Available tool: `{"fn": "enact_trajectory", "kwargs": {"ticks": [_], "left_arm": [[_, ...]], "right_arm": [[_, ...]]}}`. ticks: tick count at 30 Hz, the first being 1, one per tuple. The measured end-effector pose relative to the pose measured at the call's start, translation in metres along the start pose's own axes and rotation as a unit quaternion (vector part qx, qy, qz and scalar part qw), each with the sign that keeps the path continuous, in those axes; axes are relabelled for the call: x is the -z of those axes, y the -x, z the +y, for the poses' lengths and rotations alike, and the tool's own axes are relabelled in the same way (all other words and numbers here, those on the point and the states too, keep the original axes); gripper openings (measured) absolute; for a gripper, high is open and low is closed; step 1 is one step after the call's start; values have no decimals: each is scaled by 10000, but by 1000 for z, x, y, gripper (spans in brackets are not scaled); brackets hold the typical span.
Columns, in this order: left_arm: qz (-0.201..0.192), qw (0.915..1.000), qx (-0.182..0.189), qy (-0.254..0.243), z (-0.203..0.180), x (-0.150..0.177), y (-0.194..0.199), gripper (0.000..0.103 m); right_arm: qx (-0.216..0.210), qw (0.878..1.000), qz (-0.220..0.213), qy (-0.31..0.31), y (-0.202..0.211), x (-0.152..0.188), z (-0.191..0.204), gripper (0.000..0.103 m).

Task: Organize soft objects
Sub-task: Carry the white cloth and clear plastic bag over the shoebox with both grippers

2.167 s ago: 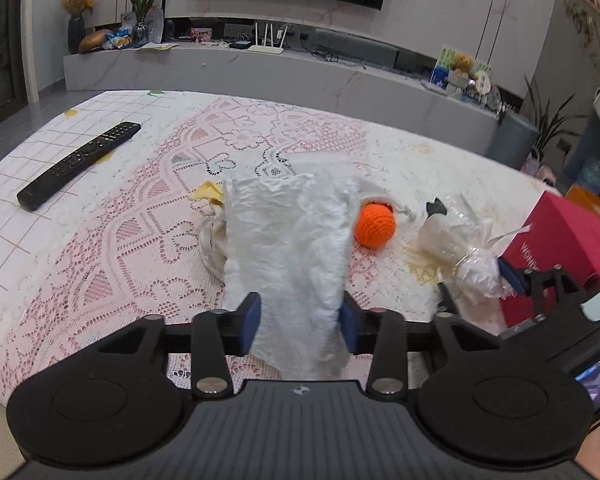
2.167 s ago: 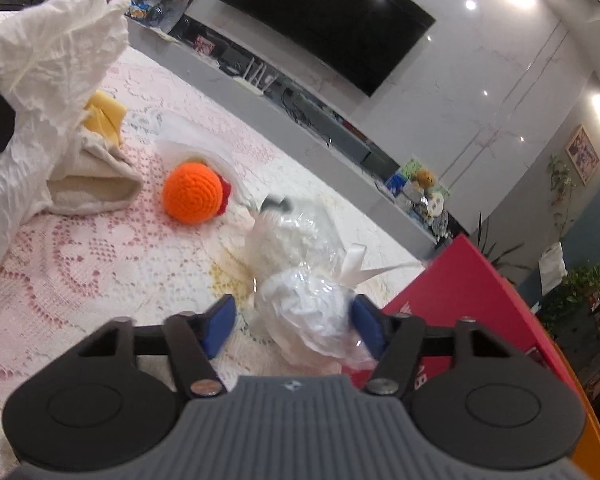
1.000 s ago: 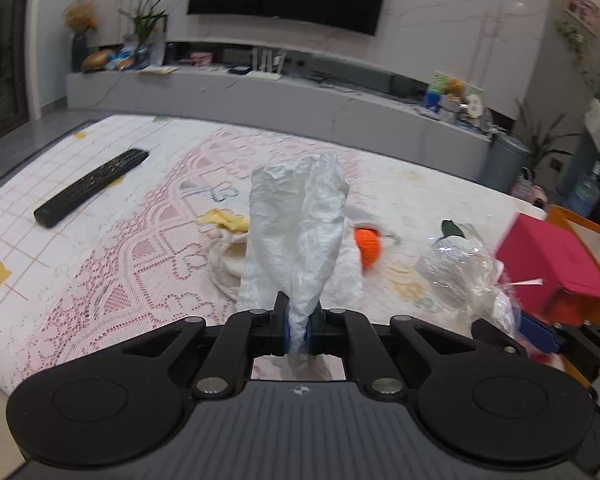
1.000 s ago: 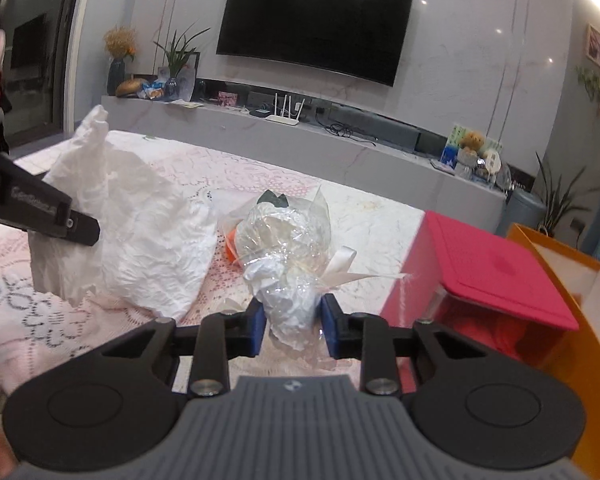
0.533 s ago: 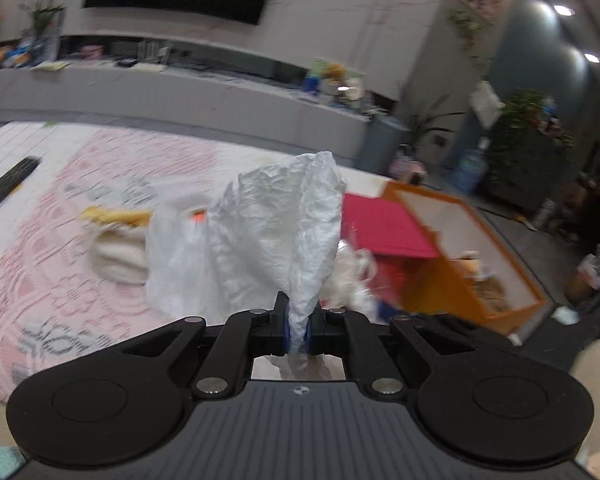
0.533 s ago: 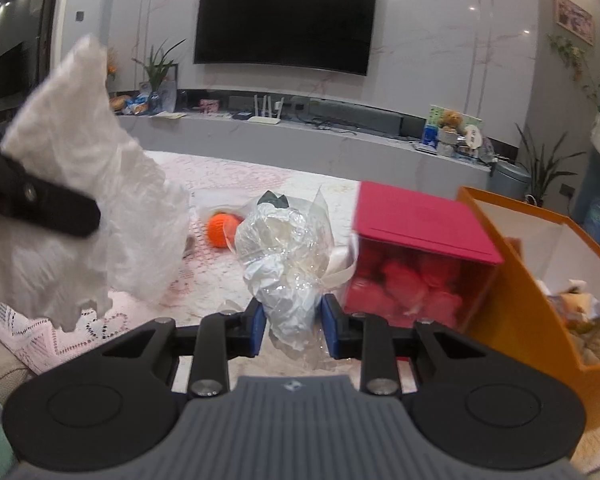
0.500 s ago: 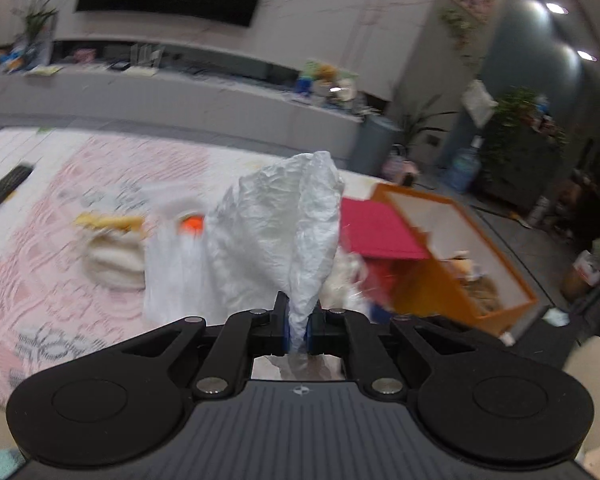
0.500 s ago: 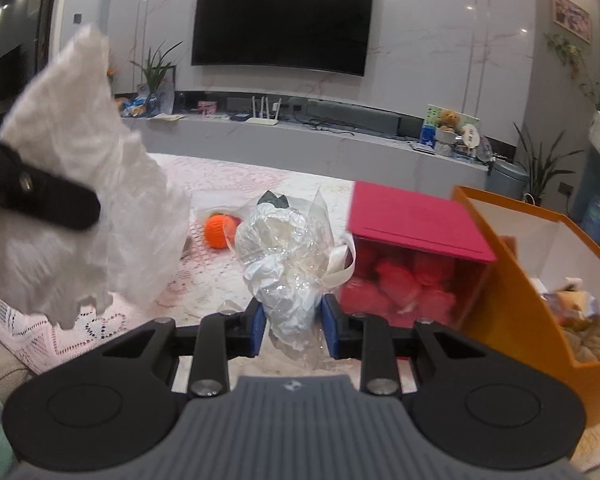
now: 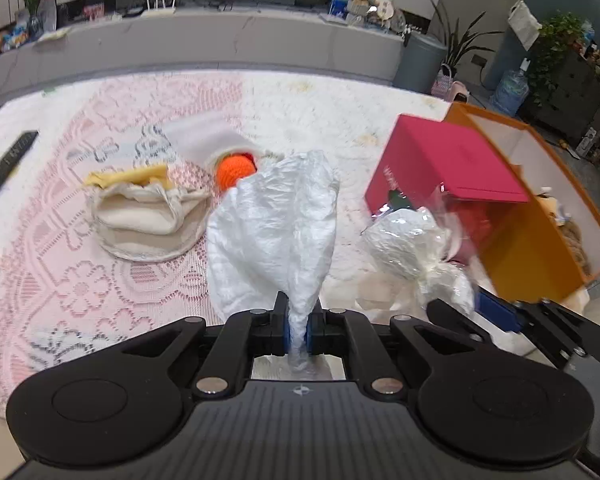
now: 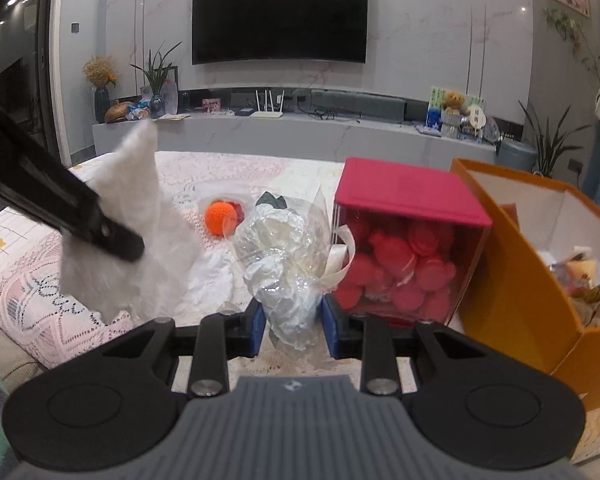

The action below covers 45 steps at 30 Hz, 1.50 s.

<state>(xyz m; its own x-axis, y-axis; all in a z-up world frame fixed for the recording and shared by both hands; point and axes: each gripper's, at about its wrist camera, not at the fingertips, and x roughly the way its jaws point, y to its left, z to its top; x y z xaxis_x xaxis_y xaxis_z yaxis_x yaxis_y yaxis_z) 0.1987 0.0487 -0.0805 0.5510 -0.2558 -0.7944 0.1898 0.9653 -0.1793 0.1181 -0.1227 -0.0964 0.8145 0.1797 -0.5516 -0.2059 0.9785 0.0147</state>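
My left gripper (image 9: 298, 330) is shut on a crumpled white plastic bag (image 9: 276, 236), held up above the lace-covered table (image 9: 60, 272). In the right wrist view that white bag (image 10: 140, 232) hangs at the left under the left gripper's black arm. My right gripper (image 10: 293, 322) is shut on a clear-wrapped white bundle (image 10: 284, 264) with a ribbon; the same bundle (image 9: 416, 248) shows in the left wrist view. An orange knitted ball (image 9: 236, 170) and a cream cloth pouch (image 9: 148, 212) lie on the table.
A red-lidded clear box (image 10: 408, 248) full of red soft shapes stands right of the bundle. An open orange box (image 10: 540, 272) with items inside sits beyond it at the table's right end. A black remote (image 9: 4, 168) lies far left.
The left gripper, still holding the white bag, swung toward the boxes and then tilted down over the table. The right gripper carried the bundle closer to the red box.
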Motion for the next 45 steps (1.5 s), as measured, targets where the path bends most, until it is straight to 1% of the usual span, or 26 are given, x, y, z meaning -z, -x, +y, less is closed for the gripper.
{"fn": "enact_trajectory", "kwargs": {"ticks": [5, 6, 9, 10, 12, 14, 16, 19, 22, 24, 26, 27, 31, 34, 35, 36, 38, 39, 40, 41, 42, 44, 45], "left_arm": [[291, 9989, -373, 1, 2, -4, -35, 8], [378, 9987, -340, 19, 3, -5, -42, 9], [502, 9984, -259, 52, 2, -8, -58, 18], [510, 9983, -268, 68, 2, -9, -63, 23], [569, 9981, -221, 101, 2, -10, -69, 29], [574, 9982, -151, 56, -1, -9, -71, 55], [582, 9982, -141, -75, -6, -7, -75, 64], [616, 9971, -309, -333, -15, -2, -80, 68], [605, 9958, -390, -559, -20, 1, -84, 70], [604, 9938, -497, -792, -27, 4, -86, 72], [544, 9914, -624, -1012, -33, 8, -88, 76], [527, 9917, -640, -985, -33, 8, -88, 76], [474, 9918, -620, -1007, -31, 10, -88, 75], [424, 9925, -607, -976, -31, 11, -86, 66], [399, 9923, -638, -982, -31, 11, -85, 61], [371, 9922, -674, -982, -30, 11, -85, 59], [320, 9916, -780, -979, -30, 11, -83, 43], [309, 9913, -810, -993, -29, 12, -82, 42], [293, 9913, -815, -994, -29, 12, -81, 38], [273, 9908, -844, -1021, -30, 12, -80, 33], [246, 9902, -880, -1056, -31, 13, -80, 30], [169, 9895, -930, -1092, -34, 13, -77, 18], [114, 9896, -923, -1094, -34, 12, -74, 16]], "right_arm": [[-118, 9998, 98, -141, -14, 0, 0, 29], [-124, 9997, 129, -170, -17, 0, -1, 29], [-118, 9994, 211, -229, -22, 3, -4, 29], [-116, 9993, 233, -253, -22, 5, -4, 29], [-120, 9991, 272, -298, -24, 7, -6, 29], [-137, 9989, 288, -347, -25, 9, -7, 30], [-139, 9989, 272, -363, -25, 10, -7, 30], [-140, 9988, 261, -383, -25, 12, -7, 32], [-137, 9988, 254, -392, -25, 13, -8, 33], [-133, 9987, 256, -417, -25, 14, -9, 33], [-126, 9984, 274, -472, -25, 14, -10, 34], [-139, 9982, 291, -503, -26, 14, -11, 34], [-121, 9979, 345, -529, -28, 14, -13, 34], [-132, 9970, 386, -664, -29, 15, -16, 34], [-139, 9967, 393, -701, -30, 14, -18, 34], [-141, 9966, 395, -710, -30, 15, -18, 34], [-134, 9968, 388, -680, -30, 15, -17, 34], [-131, 9970, 383, -664, -29, 16, -16, 34], [-128, 9971, 379, -652, -29, 17, -16, 34], [-126, 9971, 377, -642, -29, 17, -15, 34], [-122, 9972, 375, -630, -29, 17, -15, 34], [-116, 9974, 368, -610, -28, 17, -14, 34], [-113, 9975, 357, -602, -28, 17, -13, 34]]}}
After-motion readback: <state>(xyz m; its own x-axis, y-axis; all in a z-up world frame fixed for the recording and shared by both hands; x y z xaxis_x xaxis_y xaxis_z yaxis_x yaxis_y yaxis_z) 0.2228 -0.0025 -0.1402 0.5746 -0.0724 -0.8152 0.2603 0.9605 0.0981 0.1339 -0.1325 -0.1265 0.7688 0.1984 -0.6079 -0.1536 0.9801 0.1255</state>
